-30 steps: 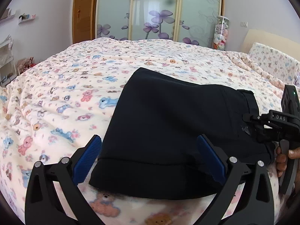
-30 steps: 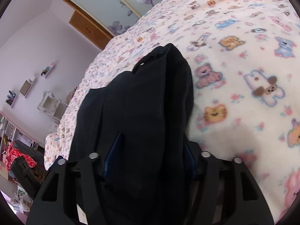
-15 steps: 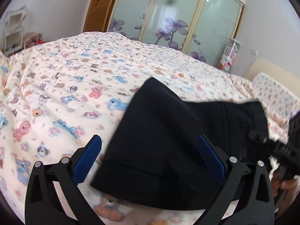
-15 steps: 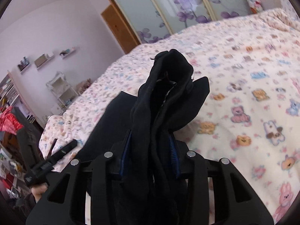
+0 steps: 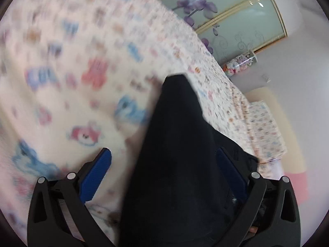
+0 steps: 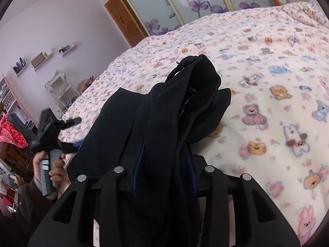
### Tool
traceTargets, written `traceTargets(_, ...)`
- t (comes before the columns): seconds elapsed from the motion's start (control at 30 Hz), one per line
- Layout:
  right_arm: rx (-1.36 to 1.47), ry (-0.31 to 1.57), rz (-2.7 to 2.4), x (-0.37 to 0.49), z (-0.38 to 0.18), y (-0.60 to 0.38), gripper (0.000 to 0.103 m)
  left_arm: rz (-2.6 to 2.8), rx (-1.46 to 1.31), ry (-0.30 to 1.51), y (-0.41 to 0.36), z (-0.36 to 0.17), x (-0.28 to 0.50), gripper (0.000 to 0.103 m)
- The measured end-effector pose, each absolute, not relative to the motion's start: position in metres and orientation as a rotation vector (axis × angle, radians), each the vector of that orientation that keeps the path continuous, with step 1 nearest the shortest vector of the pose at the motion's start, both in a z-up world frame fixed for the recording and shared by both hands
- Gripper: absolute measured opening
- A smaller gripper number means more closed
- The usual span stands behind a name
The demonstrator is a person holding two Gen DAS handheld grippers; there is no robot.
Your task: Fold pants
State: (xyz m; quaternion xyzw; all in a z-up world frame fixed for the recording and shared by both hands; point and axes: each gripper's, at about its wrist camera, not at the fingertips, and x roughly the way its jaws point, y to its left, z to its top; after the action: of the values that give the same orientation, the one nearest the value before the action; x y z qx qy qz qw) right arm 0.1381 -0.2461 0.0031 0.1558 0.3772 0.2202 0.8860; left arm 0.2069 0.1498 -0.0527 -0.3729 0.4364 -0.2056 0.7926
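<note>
The black pants point(image 6: 164, 123) lie folded on the bed. My right gripper point(image 6: 164, 160) is shut on a thick bunch of their fabric, which rises in front of it and is lifted off the blanket. In the left wrist view the pants point(image 5: 181, 154) fill the space between my left gripper's point(image 5: 164, 168) wide-open jaws; the view is tilted and blurred. The blue pads point(image 5: 96, 173) stand apart from the cloth. My left gripper also shows in the right wrist view point(image 6: 61, 127), held in a hand at the pants' left edge.
The bed is covered by a cream blanket with cartoon animals point(image 6: 277, 82). Sliding wardrobe doors with purple flowers point(image 6: 205, 0) stand behind the bed. A pillow point(image 5: 265, 123) lies at the head. Shelves and clutter point(image 6: 12, 123) are at the left.
My left gripper has swung and tilted, coming closer over the pants' edge, still open. My right gripper has lifted the gripped bunch higher and stays shut on it.
</note>
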Motion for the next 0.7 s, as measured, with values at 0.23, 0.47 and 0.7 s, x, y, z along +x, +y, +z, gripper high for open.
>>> traceTargets(0.23, 0.384, 0.813, 0.455, 0.144, -0.006, -0.254, 0.039, -0.595, -0.865, 0.964, 0.136, -0.055, 0.215, 0.101)
traceTargets(0.47, 0.432, 0.851, 0.415, 0.143, -0.013, -0.258, 0.046, -0.572, -0.763, 1.011, 0.116, -0.055, 0.219, 0.101)
traceTargets(0.7, 0.473, 0.889, 0.403, 0.15, -0.021, -0.264, 0.054, -0.581, -0.797, 1.011, 0.119, -0.06, 0.219, 0.084)
